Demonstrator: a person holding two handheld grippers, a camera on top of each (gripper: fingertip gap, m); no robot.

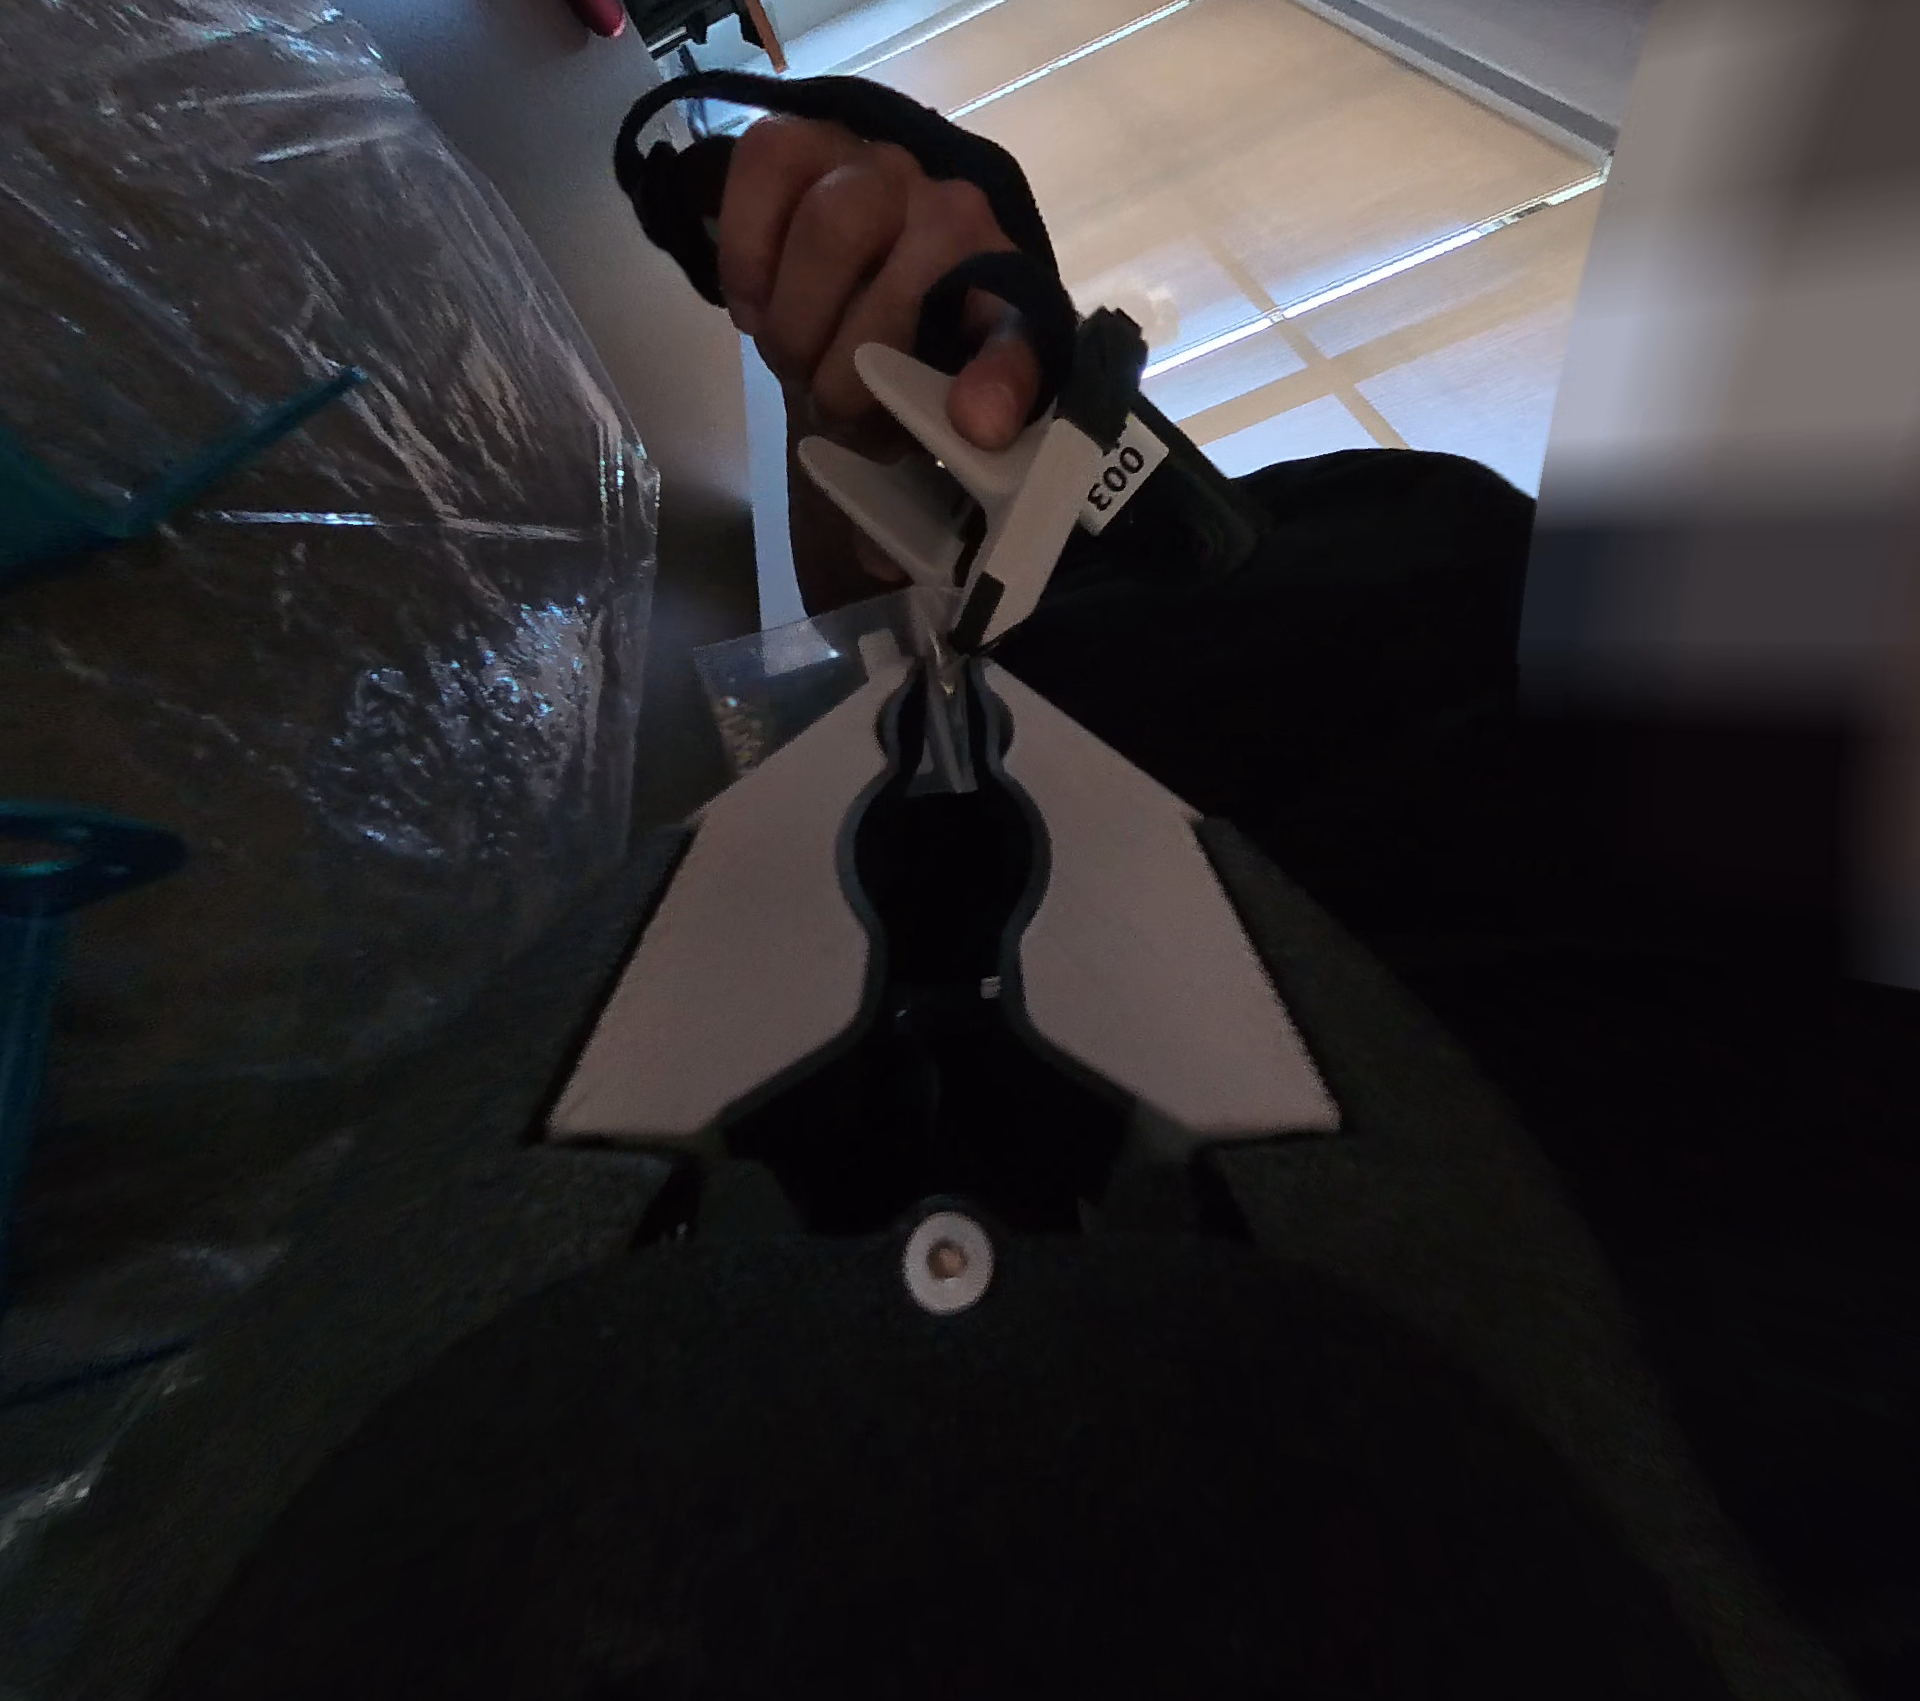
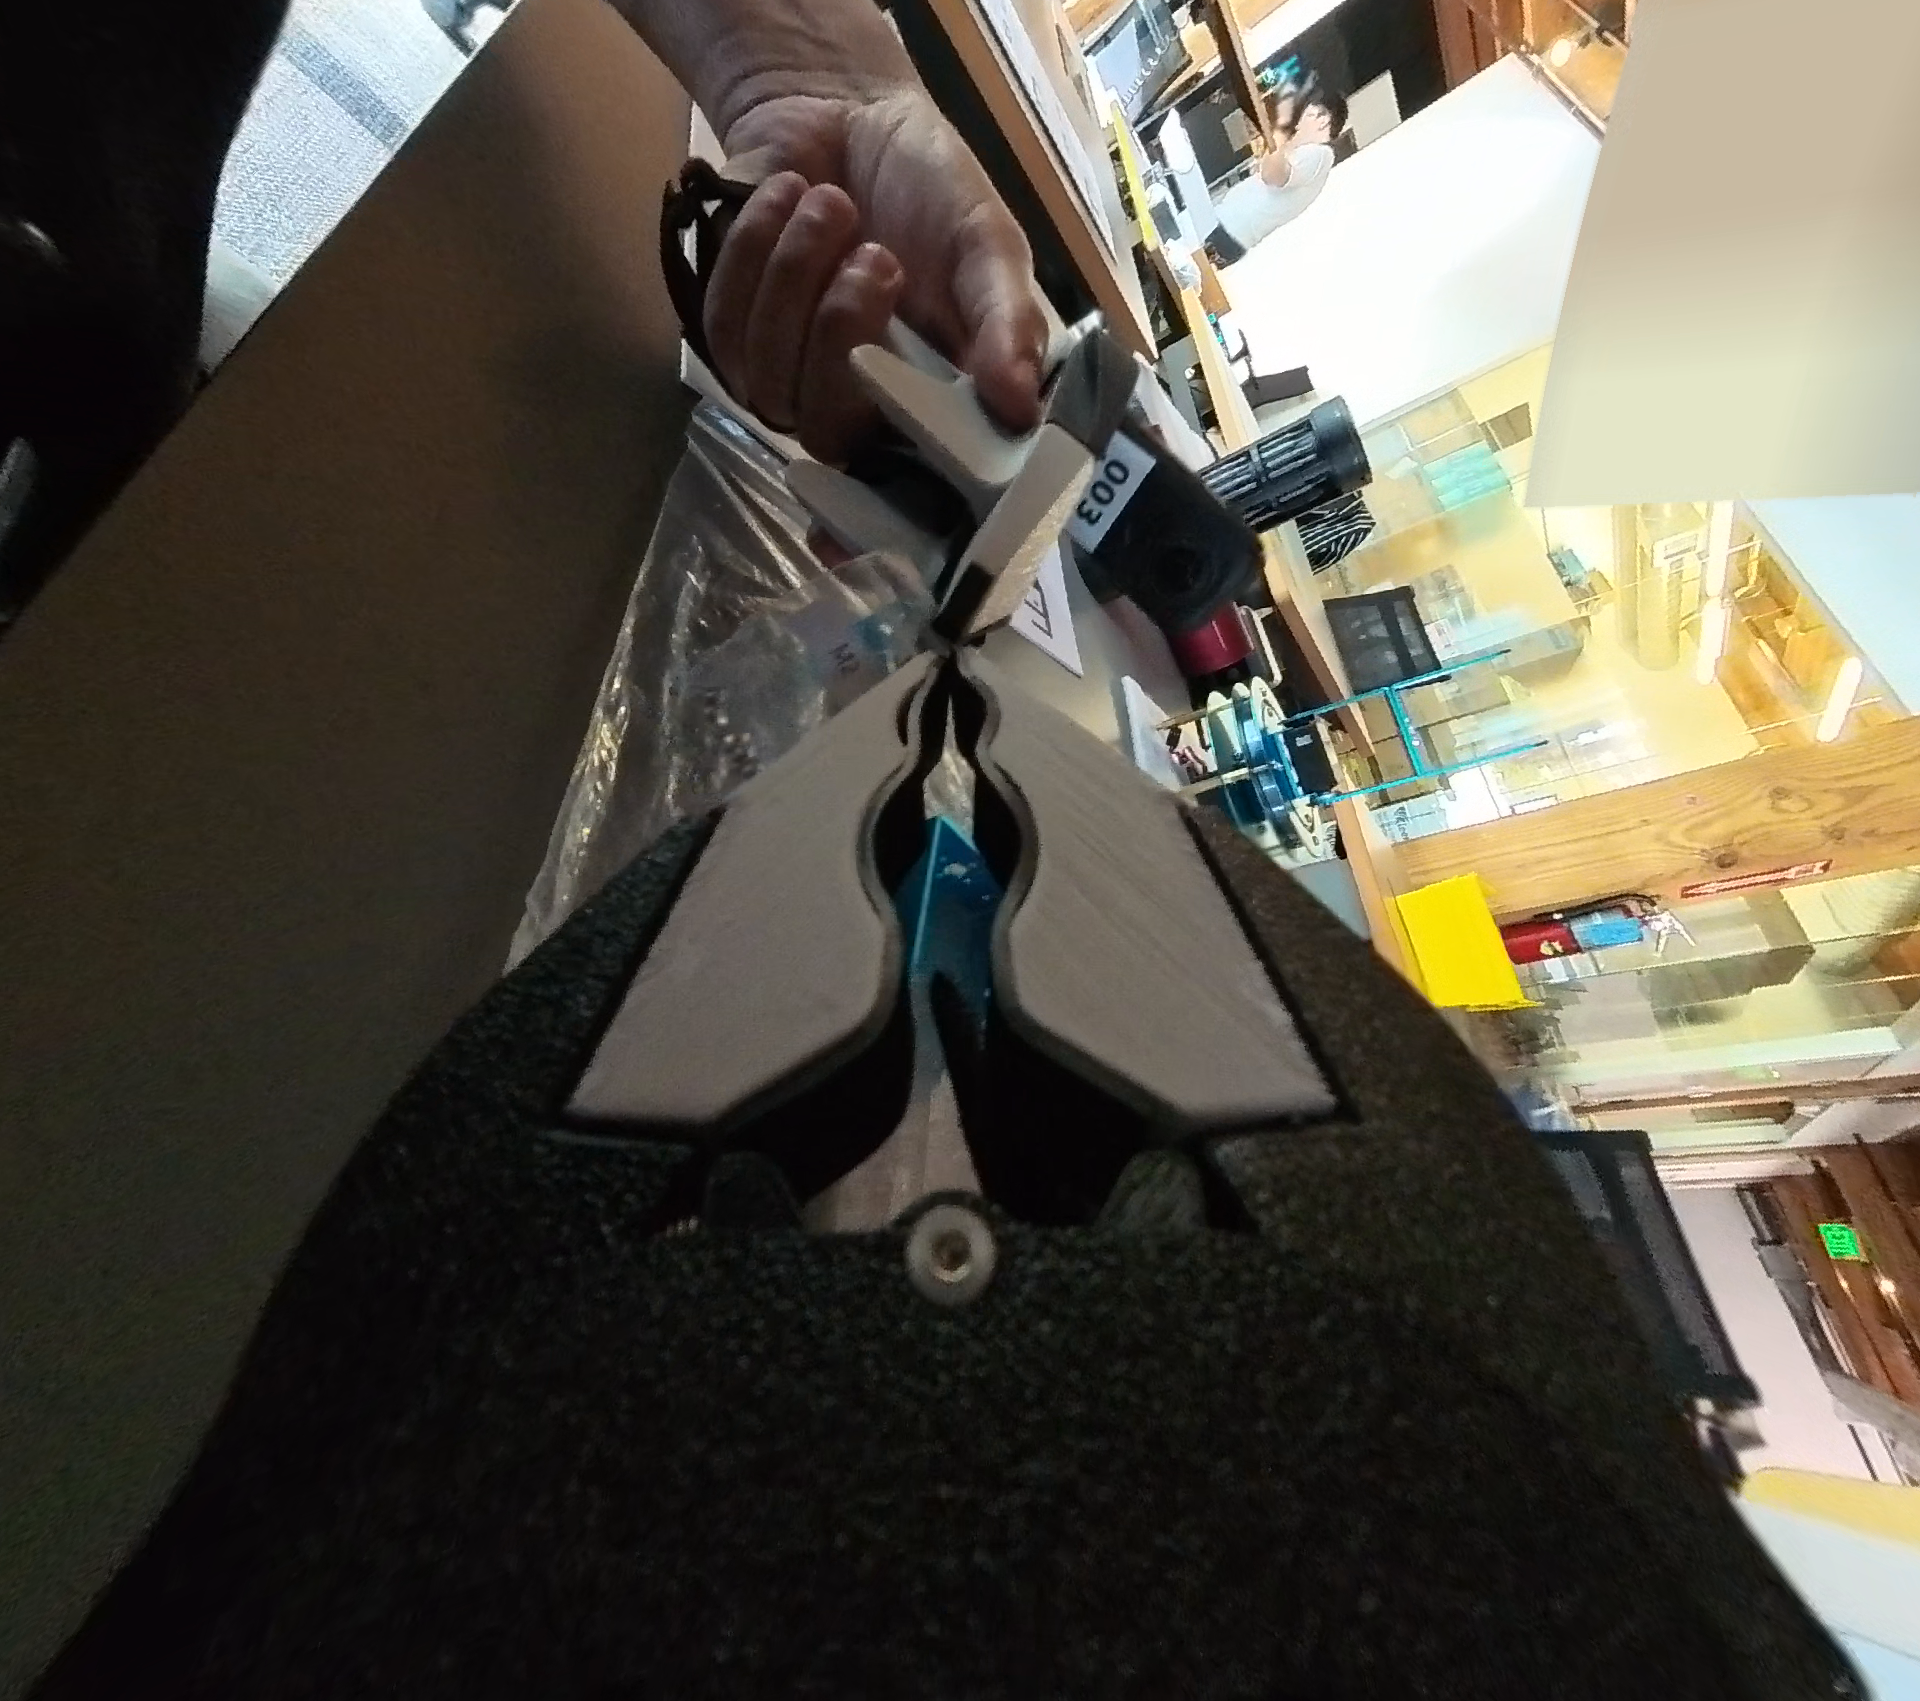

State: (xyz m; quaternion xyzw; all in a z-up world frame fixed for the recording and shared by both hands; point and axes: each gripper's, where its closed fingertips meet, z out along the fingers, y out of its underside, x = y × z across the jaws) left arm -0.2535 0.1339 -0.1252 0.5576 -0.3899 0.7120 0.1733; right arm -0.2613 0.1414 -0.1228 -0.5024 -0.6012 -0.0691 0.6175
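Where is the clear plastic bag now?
In both wrist views the clear plastic bag is at centre, pinched between the left tool and right tool.

L gripper (image 1: 940,675) and R gripper (image 2: 951,659) tip-to-tip; plastic bag (image 2: 717,602) behind.

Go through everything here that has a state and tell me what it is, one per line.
Left gripper: shut on a small clear bag.
Right gripper: shut on the same small clear bag.
Large plastic bag: crinkled, beside the grippers, not gripped.

Clear plastic bag (image 2: 717,602) on counter (image 2: 1164,706)
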